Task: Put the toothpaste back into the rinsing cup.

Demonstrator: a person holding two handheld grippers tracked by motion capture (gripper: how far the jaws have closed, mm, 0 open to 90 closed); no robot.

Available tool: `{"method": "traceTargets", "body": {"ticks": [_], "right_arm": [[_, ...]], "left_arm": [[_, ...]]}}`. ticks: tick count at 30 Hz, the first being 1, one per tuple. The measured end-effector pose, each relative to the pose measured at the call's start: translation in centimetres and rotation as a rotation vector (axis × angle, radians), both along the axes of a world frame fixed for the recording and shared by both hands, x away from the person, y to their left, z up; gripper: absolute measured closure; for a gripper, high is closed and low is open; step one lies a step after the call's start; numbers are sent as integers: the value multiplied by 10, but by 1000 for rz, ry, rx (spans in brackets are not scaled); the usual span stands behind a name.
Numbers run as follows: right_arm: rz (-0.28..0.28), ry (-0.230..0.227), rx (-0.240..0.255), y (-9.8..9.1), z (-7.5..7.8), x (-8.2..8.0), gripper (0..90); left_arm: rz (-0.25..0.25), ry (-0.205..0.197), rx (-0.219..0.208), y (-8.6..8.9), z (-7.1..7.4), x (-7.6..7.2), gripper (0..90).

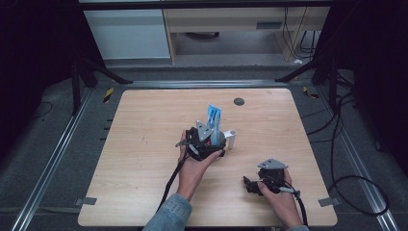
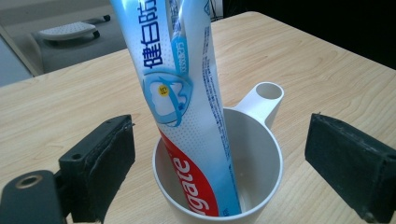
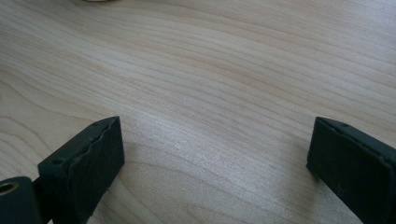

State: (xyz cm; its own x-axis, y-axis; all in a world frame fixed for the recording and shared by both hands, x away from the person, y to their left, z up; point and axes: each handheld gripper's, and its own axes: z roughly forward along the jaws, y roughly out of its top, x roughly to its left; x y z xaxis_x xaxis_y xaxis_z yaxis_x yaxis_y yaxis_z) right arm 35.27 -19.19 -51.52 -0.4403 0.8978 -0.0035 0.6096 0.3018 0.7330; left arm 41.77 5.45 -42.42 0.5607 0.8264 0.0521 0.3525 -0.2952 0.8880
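We're holding the left gripper (image 2: pixel 219 163) at the cup (image 2: pixel 261 154) mid-table, jaws spread wide on either side of it, pads (image 2: pixel 105 163) clear of the rim. The toothpaste tube (image 2: pixel 187 93) is standing in the cup, leaning on its near-left wall. The right gripper (image 3: pixel 215 163) is sitting over bare table (image 3: pixel 210 70), jaws spread, pinching nothing.

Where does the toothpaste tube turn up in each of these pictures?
High view: the toothpaste tube stands in the white cup mid-table, just beyond the left gripper.
Left gripper view: it rises from the cup between the open jaws, centre frame.
Right gripper view: bare wood between open jaws.
Shared landmark: the wooden table.
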Motion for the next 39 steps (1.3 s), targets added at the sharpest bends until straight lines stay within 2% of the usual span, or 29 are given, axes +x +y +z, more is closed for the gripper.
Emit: {"method": "traceTargets", "body": {"ticks": [7,19,20,24,28,30,35,39], "right_arm": [[0,0,0,0,0,0,42],[0,0,0,0,0,0,42],[0,0,0,0,0,0,41],[0,0,1,0,0,0,42],[0,0,1,0,0,0,42],[0,0,0,0,0,0,41],[0,1,1,0,0,-1,41],[0,1,1,0,0,-1,41]], "left_arm": [[-19,-14,23,5,6,-5,82],[-78,20,30,12,4,-10,90],[-93,28,52,12,2,-11,89],[-111,41,60,14,0,-14,86],[-127,53,31,14,1,-17,82],[-131,49,39,15,2,-19,82],[-144,71,29,18,0,-21,81],[-150,68,41,20,-1,-23,78]]}}
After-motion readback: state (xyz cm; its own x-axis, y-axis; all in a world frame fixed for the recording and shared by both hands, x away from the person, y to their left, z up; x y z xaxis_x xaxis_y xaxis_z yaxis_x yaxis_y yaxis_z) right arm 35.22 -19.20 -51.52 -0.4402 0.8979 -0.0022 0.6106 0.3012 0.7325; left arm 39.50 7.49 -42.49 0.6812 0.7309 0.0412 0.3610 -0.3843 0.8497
